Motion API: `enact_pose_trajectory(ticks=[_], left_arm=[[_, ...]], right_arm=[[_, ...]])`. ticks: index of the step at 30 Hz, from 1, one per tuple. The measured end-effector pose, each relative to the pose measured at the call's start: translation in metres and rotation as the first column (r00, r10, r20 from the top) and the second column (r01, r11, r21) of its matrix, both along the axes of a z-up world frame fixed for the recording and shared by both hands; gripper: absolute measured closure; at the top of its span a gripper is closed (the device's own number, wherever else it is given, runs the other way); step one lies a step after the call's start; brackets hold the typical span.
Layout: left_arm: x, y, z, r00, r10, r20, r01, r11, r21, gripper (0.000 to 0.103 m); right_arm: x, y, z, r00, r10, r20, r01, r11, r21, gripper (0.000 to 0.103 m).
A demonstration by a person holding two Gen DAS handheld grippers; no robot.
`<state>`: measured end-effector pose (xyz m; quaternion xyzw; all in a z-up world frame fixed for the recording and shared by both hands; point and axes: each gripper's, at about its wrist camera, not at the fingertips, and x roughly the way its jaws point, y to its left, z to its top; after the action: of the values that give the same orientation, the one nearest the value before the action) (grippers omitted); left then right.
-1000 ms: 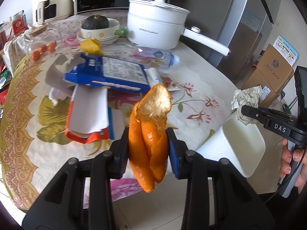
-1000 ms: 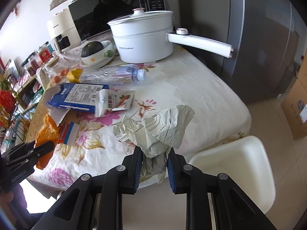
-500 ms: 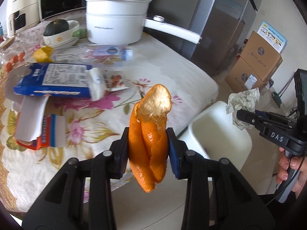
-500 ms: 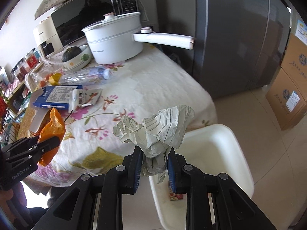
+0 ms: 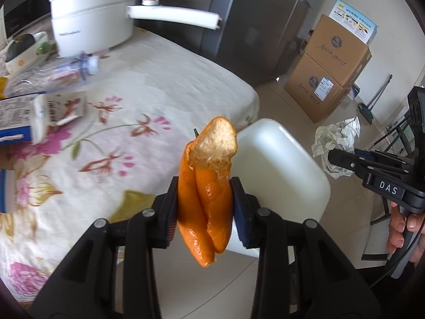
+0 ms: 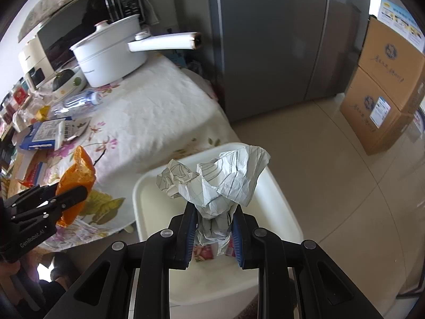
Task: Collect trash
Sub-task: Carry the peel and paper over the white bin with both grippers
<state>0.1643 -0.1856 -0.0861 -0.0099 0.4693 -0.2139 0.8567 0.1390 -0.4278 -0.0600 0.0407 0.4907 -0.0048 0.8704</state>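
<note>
We hold an orange peel (image 5: 205, 194) clamped between the jaws of our left gripper (image 5: 205, 207), and crumpled paper (image 6: 215, 183) pinched low in our right gripper (image 6: 213, 228), above the white bin (image 6: 276, 186) beside the table (image 6: 159, 111). Both look light and soft; the peel seems limp and slick, best gripped mid-length, the paper springy, best pinched at its bunched stem. Farther off, a carton (image 6: 45, 133) and bottle (image 6: 77, 103) lie near the white pot (image 6: 109, 55).

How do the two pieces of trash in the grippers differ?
The peel is orange, smooth and curled lengthwise; the paper is white, lined and crumpled. The paper is over the bin; the peel is nearer the table edge. Each is clamped in a gripper, left and right.
</note>
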Motion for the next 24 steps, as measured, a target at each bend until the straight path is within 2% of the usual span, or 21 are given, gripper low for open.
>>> enact_pose_trajectory(ticks=[11,13,14,15,17,20,24], left_arm=[[0.005,-0.049,-0.023,0.997,-0.071,-0.04,0.07,0.997,-0.037,0.064],[0.004,-0.053,-0.024,0.996,-0.078,-0.044,0.076,0.996,-0.038,0.057],[0.004,-0.054,-0.024,0.996,-0.08,-0.042,0.078,0.996,-0.036,0.046],[0.004,-0.055,-0.023,0.997,-0.071,-0.037,0.07,0.997,-0.026,0.03],[0.003,-0.053,-0.019,0.999,-0.035,-0.008,0.035,0.999,0.009,0.018],[0.004,-0.05,-0.016,1.0,-0.022,0.007,0.022,0.998,0.058,0.017],[0.006,-0.04,-0.016,1.0,0.002,0.0,-0.002,0.998,0.062,0.016]], right_arm=[[-0.012,-0.035,-0.015,0.997,-0.058,-0.055,0.056,0.998,-0.029,0.078],[-0.013,-0.039,-0.016,0.996,-0.064,-0.062,0.062,0.998,-0.031,0.078],[-0.014,-0.04,-0.017,0.996,-0.067,-0.065,0.065,0.997,-0.031,0.078],[-0.014,-0.04,-0.017,0.995,-0.069,-0.068,0.066,0.997,-0.033,0.078],[-0.012,-0.039,-0.018,0.995,-0.07,-0.072,0.068,0.997,-0.035,0.078],[-0.011,-0.038,-0.019,0.995,-0.069,-0.076,0.066,0.997,-0.038,0.077],[-0.011,-0.034,-0.02,0.995,-0.064,-0.08,0.061,0.997,-0.041,0.077]])
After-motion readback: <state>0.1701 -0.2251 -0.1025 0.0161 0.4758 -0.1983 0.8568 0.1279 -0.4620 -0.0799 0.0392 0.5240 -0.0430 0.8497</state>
